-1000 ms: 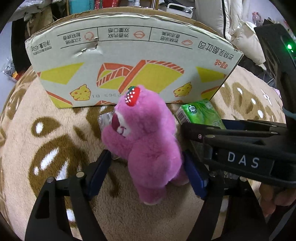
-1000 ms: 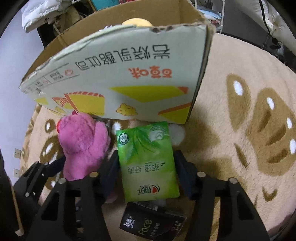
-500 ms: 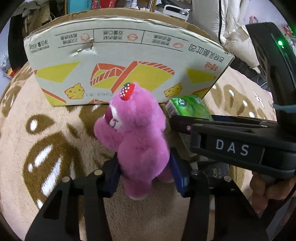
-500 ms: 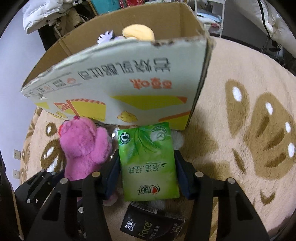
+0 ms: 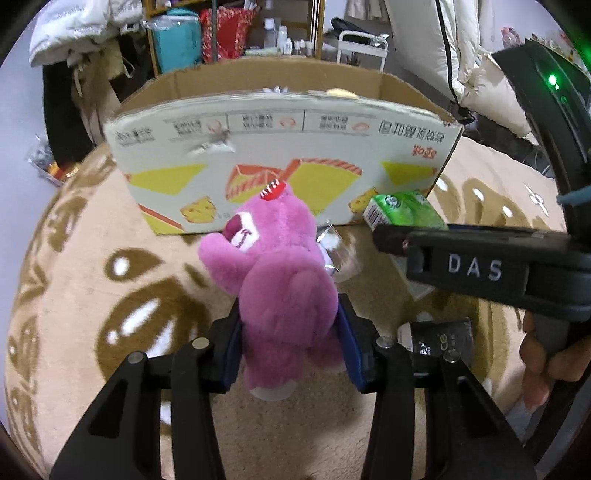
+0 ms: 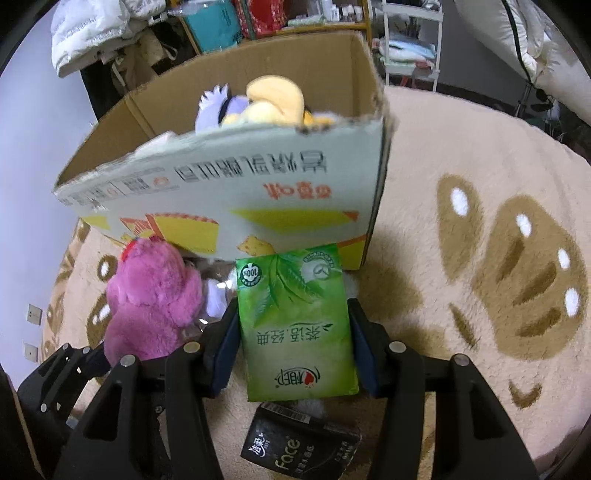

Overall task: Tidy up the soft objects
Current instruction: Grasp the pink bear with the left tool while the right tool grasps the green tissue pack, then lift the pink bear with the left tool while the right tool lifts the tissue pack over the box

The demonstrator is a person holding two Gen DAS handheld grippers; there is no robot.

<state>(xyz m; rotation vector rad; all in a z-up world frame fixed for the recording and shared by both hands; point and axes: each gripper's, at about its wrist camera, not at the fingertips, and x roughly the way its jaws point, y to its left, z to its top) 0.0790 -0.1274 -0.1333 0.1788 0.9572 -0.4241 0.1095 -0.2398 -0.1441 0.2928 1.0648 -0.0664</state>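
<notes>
Left tool (image 5: 290, 347) just closed, pads squeezing pink plush bear (image 5: 280, 280), right tool (image 6: 293, 343) clamping green tissue pack (image 6: 295, 325), cardboard box (image 6: 236, 199) behind

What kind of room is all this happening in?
Probably a lived-in home room, a bedroom or living room: a plush patterned rug covers the floor, white padded coats hang behind, and a cluttered shelf stands behind the cardboard box.

A beige, brown-patterned rug (image 6: 461, 155) fronts cluttered shelves (image 5: 236, 33) and a white cart (image 6: 410, 40).

pink plush bear (image 5: 284, 291), green tissue pack (image 6: 295, 325), beige brown-patterned rug (image 6: 480, 229)
</notes>
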